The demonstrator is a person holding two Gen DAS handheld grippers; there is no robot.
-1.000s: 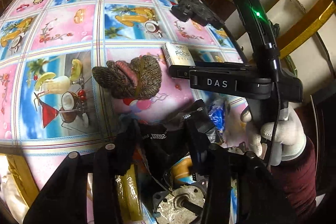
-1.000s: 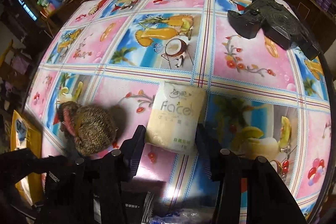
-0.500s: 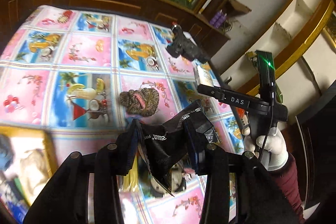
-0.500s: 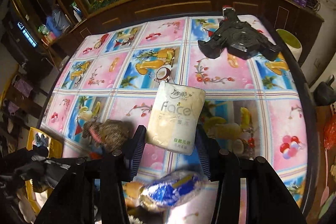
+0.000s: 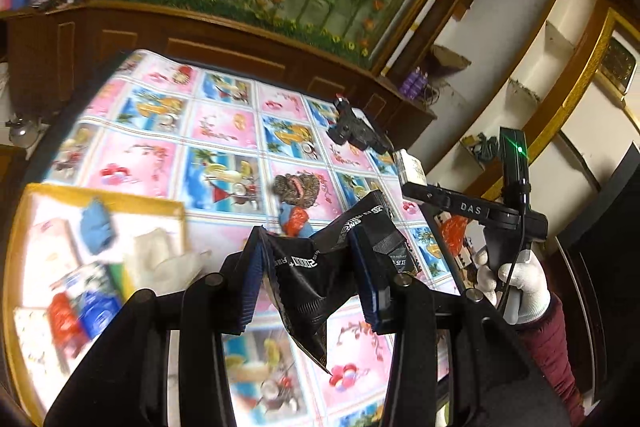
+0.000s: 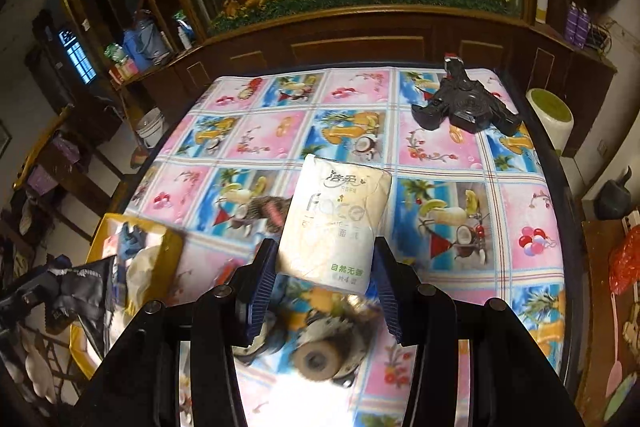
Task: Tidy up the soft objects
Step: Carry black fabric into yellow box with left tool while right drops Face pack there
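Motion blurs the yellow bin's [image 5: 100, 203] contents beyond telling

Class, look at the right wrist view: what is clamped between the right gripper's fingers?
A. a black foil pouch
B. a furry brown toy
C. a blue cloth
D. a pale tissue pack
D: the right gripper has its fingers pressed against both sides of the pale tissue pack, held above the table.

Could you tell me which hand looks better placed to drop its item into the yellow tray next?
Probably the left. Its tongs grip the black pouch right beside the yellow tray, while the right tongs hold the tissue pack farther over the table.
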